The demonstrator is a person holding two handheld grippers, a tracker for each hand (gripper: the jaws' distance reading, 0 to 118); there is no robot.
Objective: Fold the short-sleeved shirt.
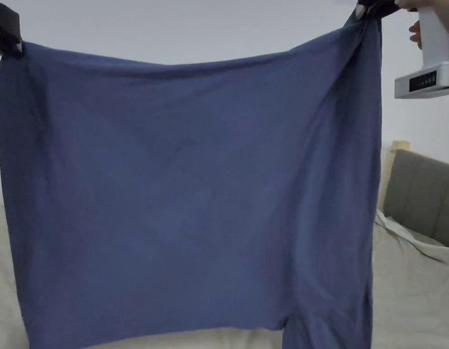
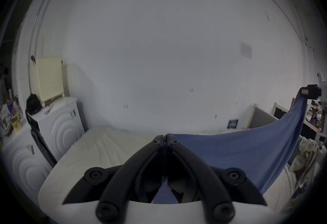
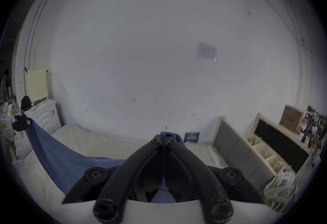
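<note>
The blue shirt (image 1: 187,195) hangs spread in the air like a curtain, stretched between the two grippers and held up above the pale bed (image 1: 414,291). At its upper left corner the left gripper (image 1: 7,32) has the cloth pinched; in the left gripper view its black jaws are closed together with a thin fold of blue fabric caught between the tips, and the shirt (image 2: 238,153) sweeps away in a sagging arc toward the far gripper. At the upper right corner the right gripper (image 1: 373,8) grips a bunched bit of cloth, a hand (image 1: 434,20) wrapped around its white handle; in the right gripper view its jaws are likewise pressed together on a gathered wad of the shirt (image 3: 170,136). The top edge dips slightly in the middle, and the right side falls in long vertical folds with a lower flap hanging down past the bottom hem. Beside the bed stands a grey padded headboard (image 1: 421,195). Off to the side, an open wooden crate (image 3: 261,150) holds upright slats or boards, though what they are I cannot tell.
</note>
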